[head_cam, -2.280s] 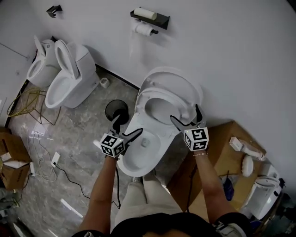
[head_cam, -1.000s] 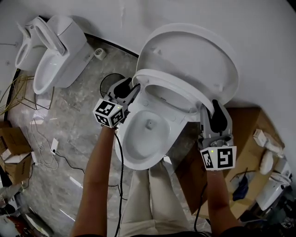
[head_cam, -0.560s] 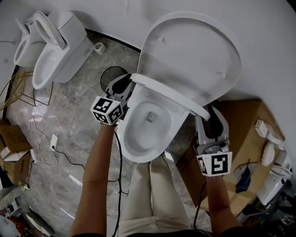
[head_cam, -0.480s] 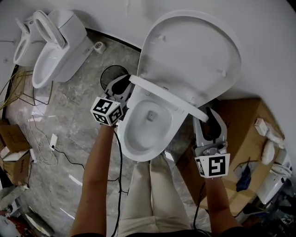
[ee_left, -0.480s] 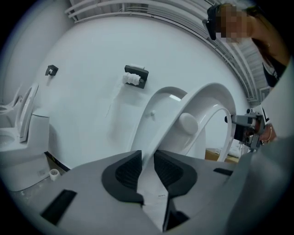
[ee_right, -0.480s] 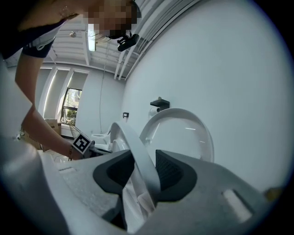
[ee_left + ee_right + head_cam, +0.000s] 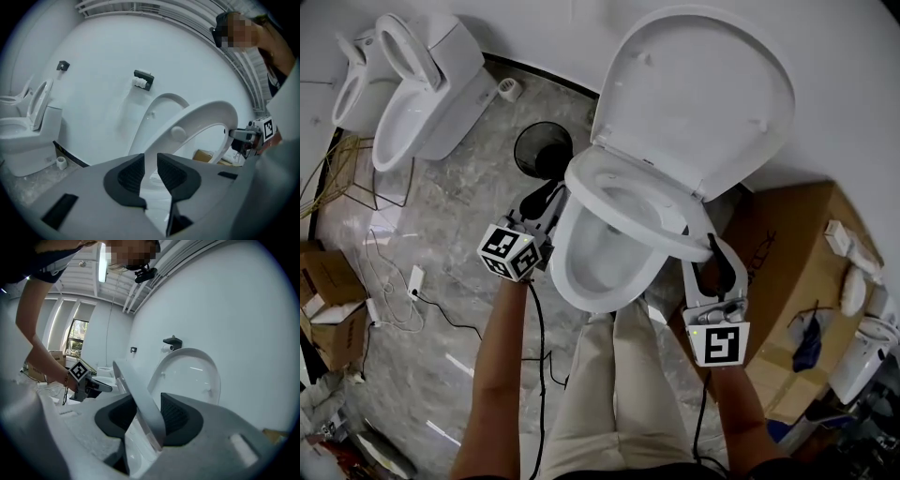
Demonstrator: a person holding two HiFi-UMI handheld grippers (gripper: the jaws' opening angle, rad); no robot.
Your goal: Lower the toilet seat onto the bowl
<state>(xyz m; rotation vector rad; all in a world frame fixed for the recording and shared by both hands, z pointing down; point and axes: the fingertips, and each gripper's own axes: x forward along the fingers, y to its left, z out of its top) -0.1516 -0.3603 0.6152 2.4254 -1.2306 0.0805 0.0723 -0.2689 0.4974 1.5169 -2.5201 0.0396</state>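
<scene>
White porcelain fills the head view, with three toilets in all. The nearest sits at frame centre. Its white oval toilet seat (image 7: 584,187) hangs tilted between the raised white lid (image 7: 703,94), which leans on the wall at upper right, and the white bowl (image 7: 581,281) below it. There are two grippers, one on each side of the seat. The left gripper (image 7: 546,199) is at the seat's left edge; its jaws have just been closing and now pinch the rim, which runs straight between the dark ribbed pads (image 7: 132,174) in the left gripper view. The right gripper (image 7: 712,258) clamps the seat's right edge, and in the right gripper view the thin white rim stands slanted between the pads. The two spare white toilets (image 7: 427,103) stand side by side at upper left, their seats up. One round black waste bin (image 7: 542,148) stands just beside the left gripper, near the bowl's left flank. One large brown cardboard box (image 7: 787,272) crowds the right gripper's side, and two smaller cartons (image 7: 323,277) lie at the left edge. Loose black cables (image 7: 441,319) trail over the grey marbled floor (image 7: 459,216). The person's beige-trousered legs (image 7: 614,394) stand right against the front of the bowl. One black paper holder (image 7: 143,79) hangs on the wall.
</scene>
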